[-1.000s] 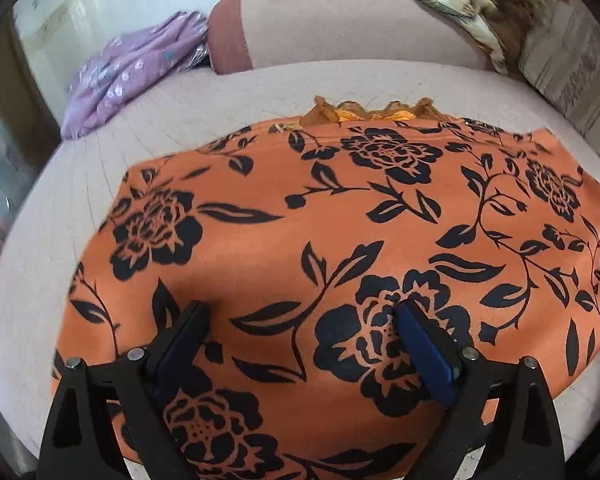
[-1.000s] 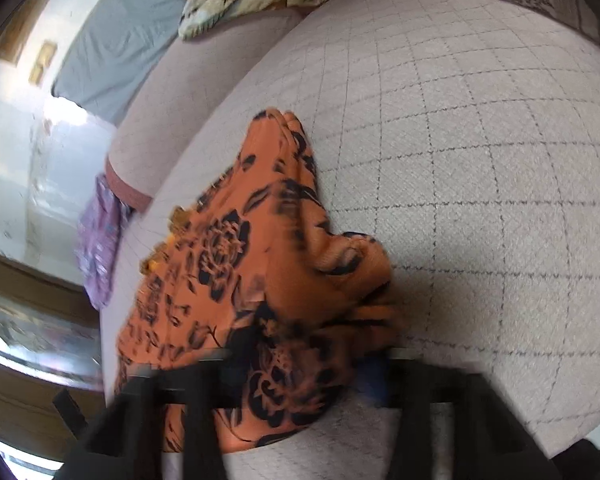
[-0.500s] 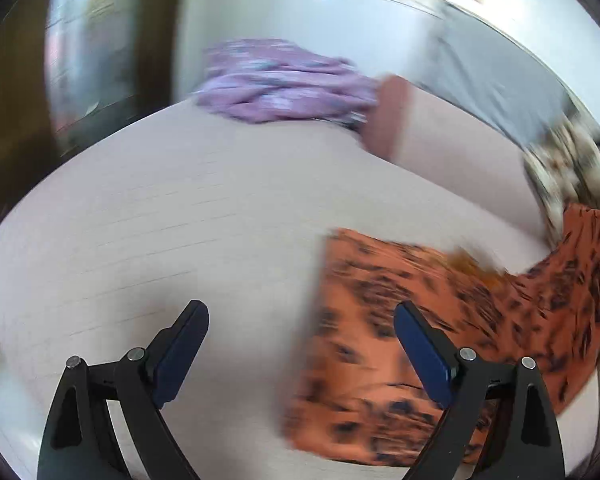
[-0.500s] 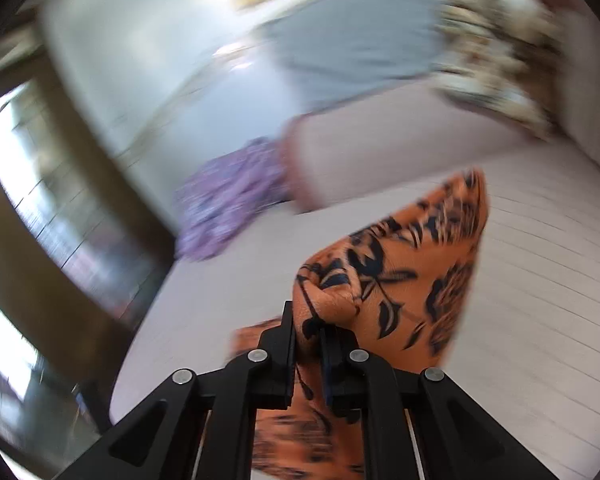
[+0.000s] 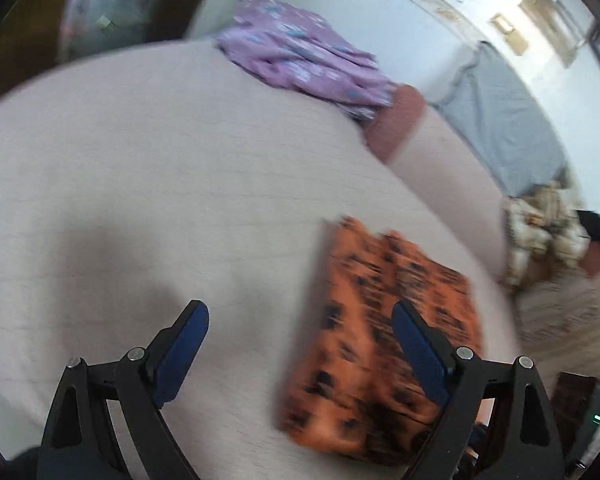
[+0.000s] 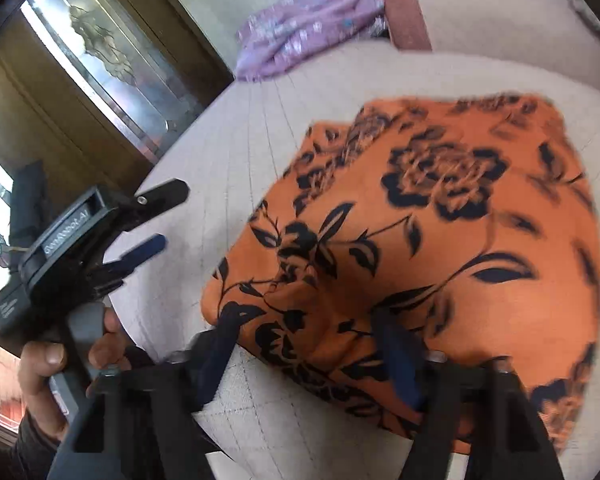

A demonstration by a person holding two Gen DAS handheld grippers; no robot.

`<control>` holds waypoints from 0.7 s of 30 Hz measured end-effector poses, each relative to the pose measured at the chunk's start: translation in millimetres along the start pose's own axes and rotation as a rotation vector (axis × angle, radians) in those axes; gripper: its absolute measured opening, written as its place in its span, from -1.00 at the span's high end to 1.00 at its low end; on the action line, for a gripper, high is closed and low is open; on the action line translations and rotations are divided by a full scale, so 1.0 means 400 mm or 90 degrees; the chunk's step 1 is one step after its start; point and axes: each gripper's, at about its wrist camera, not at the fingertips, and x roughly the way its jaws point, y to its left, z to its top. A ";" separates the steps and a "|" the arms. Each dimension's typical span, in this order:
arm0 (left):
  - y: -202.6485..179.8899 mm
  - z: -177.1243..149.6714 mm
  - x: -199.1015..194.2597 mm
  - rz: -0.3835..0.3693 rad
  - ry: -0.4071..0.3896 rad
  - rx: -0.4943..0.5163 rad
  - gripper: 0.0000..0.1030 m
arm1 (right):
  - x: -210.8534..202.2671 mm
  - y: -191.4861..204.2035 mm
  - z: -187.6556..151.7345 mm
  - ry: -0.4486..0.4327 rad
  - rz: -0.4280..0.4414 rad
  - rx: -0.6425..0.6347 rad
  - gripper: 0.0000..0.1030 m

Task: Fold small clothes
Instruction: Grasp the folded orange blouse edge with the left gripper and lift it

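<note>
Orange floral garment (image 6: pixel 440 240), folded, on bed

Bare bedspread (image 5: pixel 148 184) left of the orange cloth (image 5: pixel 380 340); purple garment (image 5: pixel 300 64) far.

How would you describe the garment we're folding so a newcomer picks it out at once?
Start at the wide pale quilted bed surface. The orange garment lies folded on it, just ahead of the right gripper, whose jaws are opening. Its black rose print sets it apart from the crumpled purple garment at the far edge.

Left gripper (image 6: pixel 156 220) body, white lettering, too blurred to read
</note>
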 end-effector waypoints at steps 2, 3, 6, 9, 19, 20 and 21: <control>-0.035 -0.010 0.013 -0.074 0.041 0.010 -0.79 | -0.040 -0.017 -0.012 -0.023 0.003 0.022 -0.42; -0.049 -0.018 0.011 -0.091 0.055 0.016 -0.79 | -0.068 -0.033 -0.023 -0.043 0.004 0.034 -0.42; -0.090 -0.060 0.032 -0.114 0.119 0.030 -0.79 | -0.145 -0.076 -0.043 -0.101 -0.013 0.068 -0.42; -0.129 -0.093 0.069 -0.098 0.158 0.058 -0.76 | -0.199 -0.134 -0.062 -0.137 -0.020 0.116 -0.42; -0.175 -0.136 0.190 -0.027 0.281 0.060 0.76 | -0.253 -0.222 -0.101 -0.155 -0.007 0.177 -0.42; -0.165 -0.133 0.202 -0.031 0.288 0.040 0.79 | -0.255 -0.227 -0.104 -0.154 -0.007 0.180 -0.42; -0.158 -0.129 0.207 -0.037 0.293 0.025 0.80 | -0.256 -0.229 -0.107 -0.152 -0.007 0.182 -0.42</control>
